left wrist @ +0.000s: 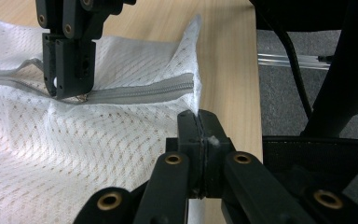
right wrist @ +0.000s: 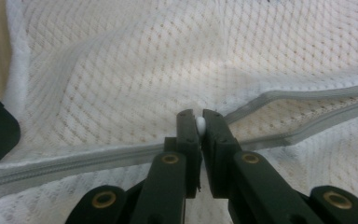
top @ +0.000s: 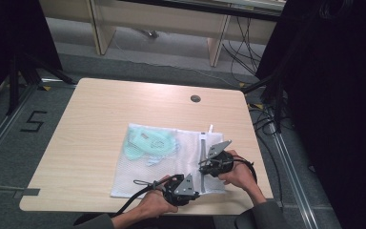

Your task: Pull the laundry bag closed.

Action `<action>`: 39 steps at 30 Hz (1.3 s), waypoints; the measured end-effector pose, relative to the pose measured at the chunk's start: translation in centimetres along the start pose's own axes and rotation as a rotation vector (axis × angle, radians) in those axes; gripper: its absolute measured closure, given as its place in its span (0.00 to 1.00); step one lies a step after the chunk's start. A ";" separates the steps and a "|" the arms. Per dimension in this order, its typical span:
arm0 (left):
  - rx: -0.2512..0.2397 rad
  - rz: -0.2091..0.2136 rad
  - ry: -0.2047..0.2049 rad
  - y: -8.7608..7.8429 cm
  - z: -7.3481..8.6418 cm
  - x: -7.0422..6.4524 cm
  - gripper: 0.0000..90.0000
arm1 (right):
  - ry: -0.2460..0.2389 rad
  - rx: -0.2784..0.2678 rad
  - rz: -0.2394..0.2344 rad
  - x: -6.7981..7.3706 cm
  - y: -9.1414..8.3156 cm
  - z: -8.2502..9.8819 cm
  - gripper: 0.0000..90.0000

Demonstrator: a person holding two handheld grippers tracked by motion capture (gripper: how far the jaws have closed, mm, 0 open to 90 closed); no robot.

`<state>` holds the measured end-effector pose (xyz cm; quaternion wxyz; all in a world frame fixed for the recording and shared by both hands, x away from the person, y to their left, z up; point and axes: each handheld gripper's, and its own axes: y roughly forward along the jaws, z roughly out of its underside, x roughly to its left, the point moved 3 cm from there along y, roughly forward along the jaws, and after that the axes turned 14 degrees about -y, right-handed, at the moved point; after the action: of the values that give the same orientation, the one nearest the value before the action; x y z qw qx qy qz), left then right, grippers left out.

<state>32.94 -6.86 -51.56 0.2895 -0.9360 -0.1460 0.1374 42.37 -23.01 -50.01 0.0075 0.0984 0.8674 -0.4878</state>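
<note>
Since the mesh bag [top: 171, 162] near the table's front edge is light and limp, the right gripper [right wrist: 200, 125] pinches the zipper pull [right wrist: 200, 123] — the left gripper [left wrist: 198, 122] clamps the bag's corner.

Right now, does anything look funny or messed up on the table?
Nothing is broken or spilled. The white mesh bag lies a bit rumpled, its grey zipper partly open. The right tongs pinch the white zipper pull; the left tongs pinch the bag's edge.

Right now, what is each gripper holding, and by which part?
Right gripper: the mesh bag's white zipper pull. Left gripper: the bag's corner edge beside the zipper's end.
</note>
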 end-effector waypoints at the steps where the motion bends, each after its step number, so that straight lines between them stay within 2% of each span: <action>1: 0.000 0.000 0.001 0.0 0.0 0.0 0.99 | -0.027 -0.008 0.001 -0.2 0.0 0.0 0.96; 4: -0.001 0.000 -0.001 0.0 0.0 0.0 0.99 | -0.026 -0.007 -0.007 -0.3 0.1 0.1 0.96; 6: 0.001 0.001 0.000 0.0 0.0 0.0 0.99 | -0.001 -0.005 0.001 -0.3 0.0 0.1 0.96; 16: 0.003 0.004 0.003 0.1 0.1 -0.2 0.99 | 0.013 -0.015 0.013 -0.6 0.0 0.2 0.96; 18: 0.014 -0.004 0.036 0.0 0.1 -0.1 0.99 | 0.014 -0.017 0.014 -0.8 0.0 0.2 0.96; 20: -0.001 0.005 -0.002 0.1 0.1 -0.3 0.99 | -0.007 -0.021 0.018 -1.0 -0.1 0.2 0.96; 21: -0.005 0.004 -0.003 0.1 0.1 -0.3 0.99 | 0.012 -0.017 0.029 -1.0 -0.1 0.1 0.96; 22: -0.002 0.007 -0.006 0.0 0.1 -0.3 0.99 | 0.012 -0.018 0.023 -1.0 -0.1 0.1 0.96; 25: 0.008 0.011 0.003 0.1 0.1 -0.3 0.99 | 0.008 -0.010 0.025 -1.3 0.0 0.2 0.96; 27: 0.014 0.008 0.007 0.1 0.2 -0.3 0.99 | 0.029 -0.011 0.028 -1.4 0.0 0.2 0.96; 30: 0.008 0.010 0.006 0.0 0.2 -0.3 0.99 | 0.015 -0.016 0.035 -1.8 0.0 0.1 0.96; 31: 0.010 0.011 0.008 0.0 0.2 -0.3 0.99 | 0.042 -0.013 0.036 -1.7 0.0 0.1 0.96; 32: 0.007 0.008 0.003 0.0 0.2 -0.3 0.99 | 0.012 -0.017 0.043 -2.0 0.0 0.1 0.96; 39: 0.009 0.015 0.002 0.0 0.2 -0.3 0.99 | 0.028 -0.022 0.043 -2.5 0.1 0.0 0.96</action>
<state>32.61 -6.85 -51.62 0.2929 -0.9358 -0.1379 0.1395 44.87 -23.38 -49.80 0.0068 0.1237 0.8704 -0.4766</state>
